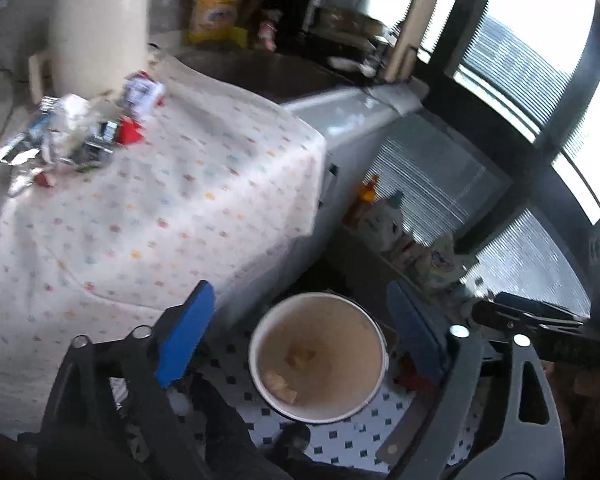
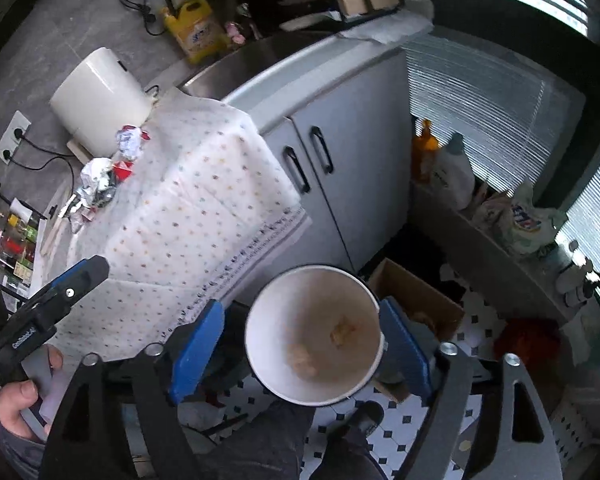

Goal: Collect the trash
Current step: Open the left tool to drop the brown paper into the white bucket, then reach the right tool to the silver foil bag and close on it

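A white bin (image 1: pixel 320 356) stands on the tiled floor with a few crumpled beige scraps in its bottom; it also shows in the right wrist view (image 2: pixel 314 334). My left gripper (image 1: pixel 300 336) is open and empty above it. My right gripper (image 2: pixel 300 340) is open and empty above the same bin. A heap of crumpled wrappers, foil, white and red (image 1: pixel 72 132), lies at the far left of the dotted tablecloth (image 1: pixel 160 208); the heap also shows in the right wrist view (image 2: pixel 104 172). The left gripper shows at the lower left of the right wrist view (image 2: pixel 48 300).
A white cylindrical appliance (image 2: pixel 100 100) stands behind the wrappers. A yellow jug (image 2: pixel 194 30) is at the back. Grey cabinet doors (image 2: pixel 340 168) are to the right of the table. A cardboard box (image 2: pixel 416 300) sits on the floor by the bin. Bottles and bags (image 2: pixel 452 168) line the window ledge.
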`<state>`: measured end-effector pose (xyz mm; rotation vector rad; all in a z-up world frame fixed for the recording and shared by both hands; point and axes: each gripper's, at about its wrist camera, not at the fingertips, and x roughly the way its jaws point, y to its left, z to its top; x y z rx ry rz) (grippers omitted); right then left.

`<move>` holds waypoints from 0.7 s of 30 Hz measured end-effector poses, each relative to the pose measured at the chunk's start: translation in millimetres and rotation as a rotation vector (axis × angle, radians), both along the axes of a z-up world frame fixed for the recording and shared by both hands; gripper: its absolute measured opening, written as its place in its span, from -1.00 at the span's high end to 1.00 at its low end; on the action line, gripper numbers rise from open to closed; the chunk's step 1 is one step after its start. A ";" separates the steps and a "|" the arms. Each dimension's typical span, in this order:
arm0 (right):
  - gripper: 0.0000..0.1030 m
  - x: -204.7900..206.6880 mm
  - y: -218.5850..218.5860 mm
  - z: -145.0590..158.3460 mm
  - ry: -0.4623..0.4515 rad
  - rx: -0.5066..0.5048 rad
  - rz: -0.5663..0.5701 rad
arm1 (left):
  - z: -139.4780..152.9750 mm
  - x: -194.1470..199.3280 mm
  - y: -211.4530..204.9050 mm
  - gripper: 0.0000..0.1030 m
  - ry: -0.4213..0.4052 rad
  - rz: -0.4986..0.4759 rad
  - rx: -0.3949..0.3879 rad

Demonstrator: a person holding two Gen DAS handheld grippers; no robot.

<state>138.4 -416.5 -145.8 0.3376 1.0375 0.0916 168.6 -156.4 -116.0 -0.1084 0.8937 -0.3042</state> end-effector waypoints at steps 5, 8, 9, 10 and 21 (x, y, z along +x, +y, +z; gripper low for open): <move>-0.69 20.5 33.4 16.0 -0.042 -0.005 0.064 | 15.5 3.1 41.3 -0.86 -0.040 0.099 0.002; -0.78 32.3 54.2 25.1 -0.067 -0.020 0.089 | 23.1 5.8 65.7 -0.87 -0.058 0.153 0.008; -0.78 38.2 63.4 27.9 -0.074 -0.018 0.105 | 24.3 6.4 72.3 -0.87 -0.062 0.166 0.007; -0.78 41.5 70.0 29.6 -0.077 -0.016 0.117 | 26.0 7.9 80.4 -0.87 -0.066 0.181 0.006; -0.79 92.1 143.5 46.0 -0.113 -0.010 0.223 | 39.4 25.4 154.6 -0.88 -0.105 0.312 0.024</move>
